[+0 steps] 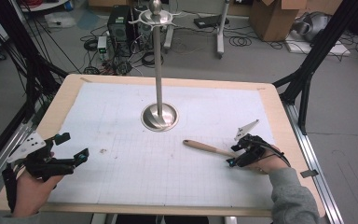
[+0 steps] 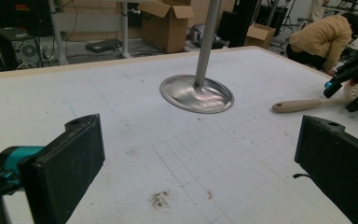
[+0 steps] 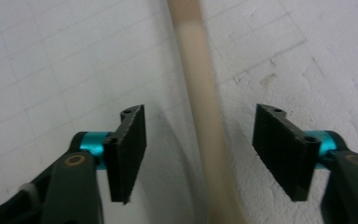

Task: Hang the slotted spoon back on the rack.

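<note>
A wooden-handled utensil lies on the white gridded mat right of centre, handle end toward the stand. My right gripper hangs over its far end, open, with the beige handle running between the two black pads and untouched by them. A steel stand with a round base and tall pole rises at mid-table. At the mat's left edge my left gripper is open and holds nothing; its view shows the stand base and the utensil far ahead.
The wooden table edge frames the mat. A dark smudge marks the mat near the left gripper. Black frame legs stand at both sides, with boxes, cables and a crouching person beyond the table.
</note>
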The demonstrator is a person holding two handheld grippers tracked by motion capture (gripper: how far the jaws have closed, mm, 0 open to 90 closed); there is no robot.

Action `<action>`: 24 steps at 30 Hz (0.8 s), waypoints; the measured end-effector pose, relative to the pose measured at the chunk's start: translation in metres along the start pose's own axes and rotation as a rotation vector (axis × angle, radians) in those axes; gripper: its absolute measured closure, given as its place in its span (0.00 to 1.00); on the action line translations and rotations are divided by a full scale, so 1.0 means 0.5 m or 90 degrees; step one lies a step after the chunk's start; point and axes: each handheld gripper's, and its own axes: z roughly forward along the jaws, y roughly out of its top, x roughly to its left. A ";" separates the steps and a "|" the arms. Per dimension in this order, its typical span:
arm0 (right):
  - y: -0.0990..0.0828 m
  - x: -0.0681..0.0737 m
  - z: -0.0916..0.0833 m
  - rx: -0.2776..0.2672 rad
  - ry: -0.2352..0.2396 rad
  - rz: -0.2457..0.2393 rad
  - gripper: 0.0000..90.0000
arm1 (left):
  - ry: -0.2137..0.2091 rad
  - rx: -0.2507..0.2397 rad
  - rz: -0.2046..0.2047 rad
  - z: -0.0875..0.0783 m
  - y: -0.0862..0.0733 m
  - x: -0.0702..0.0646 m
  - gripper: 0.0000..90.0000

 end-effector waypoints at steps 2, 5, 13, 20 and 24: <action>-0.001 0.000 -0.001 0.008 -0.005 0.001 0.45 | 0.000 -0.001 -0.001 0.000 0.000 0.000 0.02; -0.002 0.000 -0.003 0.014 -0.012 -0.002 0.53 | 0.000 0.000 -0.001 -0.001 0.000 0.000 0.02; -0.009 -0.003 -0.012 0.025 -0.027 0.008 0.70 | -0.001 -0.001 0.000 -0.001 0.001 -0.001 0.02; -0.009 0.002 -0.012 0.032 -0.034 -0.008 0.81 | -0.001 -0.002 -0.003 -0.002 0.001 0.000 0.02; -0.009 0.004 -0.012 0.032 -0.036 -0.015 0.83 | -0.001 -0.003 -0.002 -0.003 0.001 -0.001 0.02</action>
